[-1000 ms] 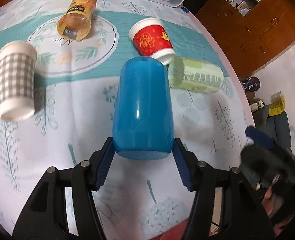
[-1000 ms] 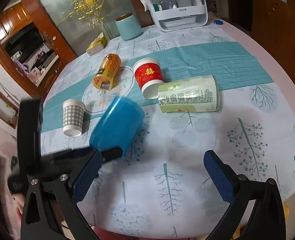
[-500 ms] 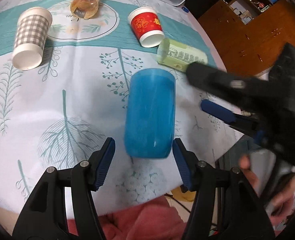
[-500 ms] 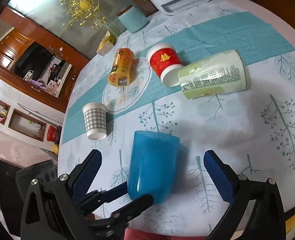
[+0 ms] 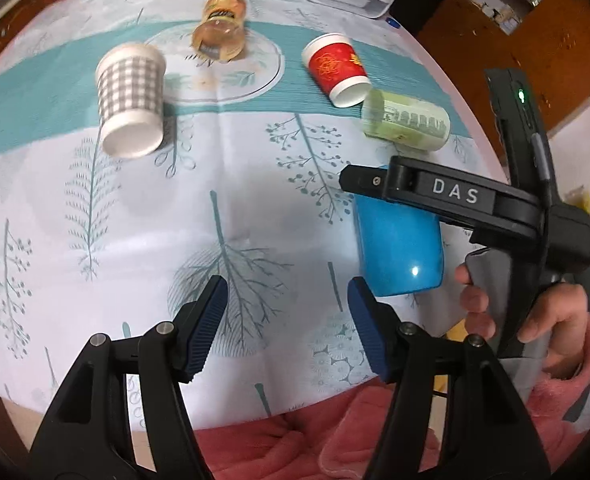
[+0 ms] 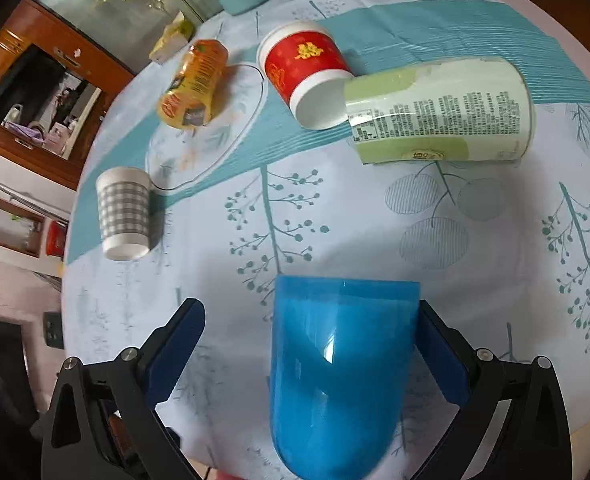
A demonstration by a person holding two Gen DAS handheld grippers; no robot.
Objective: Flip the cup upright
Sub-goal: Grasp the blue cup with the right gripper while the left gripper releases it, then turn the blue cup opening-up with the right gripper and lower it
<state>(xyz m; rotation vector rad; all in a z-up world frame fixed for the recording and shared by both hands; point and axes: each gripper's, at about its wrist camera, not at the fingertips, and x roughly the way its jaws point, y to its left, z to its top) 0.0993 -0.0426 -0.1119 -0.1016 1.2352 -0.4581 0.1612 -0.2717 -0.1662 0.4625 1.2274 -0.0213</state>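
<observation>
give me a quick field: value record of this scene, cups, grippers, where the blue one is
surface: round table with a tree-print cloth
target: blue cup, lying on its side near the table's front edge
right gripper: open, fingers either side of the blue cup, right pad at its wall, left pad apart from it
left gripper: open, empty, blue cup off to its right
other cups: checked cup, red cup, green cup, orange cup, all on their sides
contact: red cup's end meets the green cup
task status: blue cup not yet upright
</observation>
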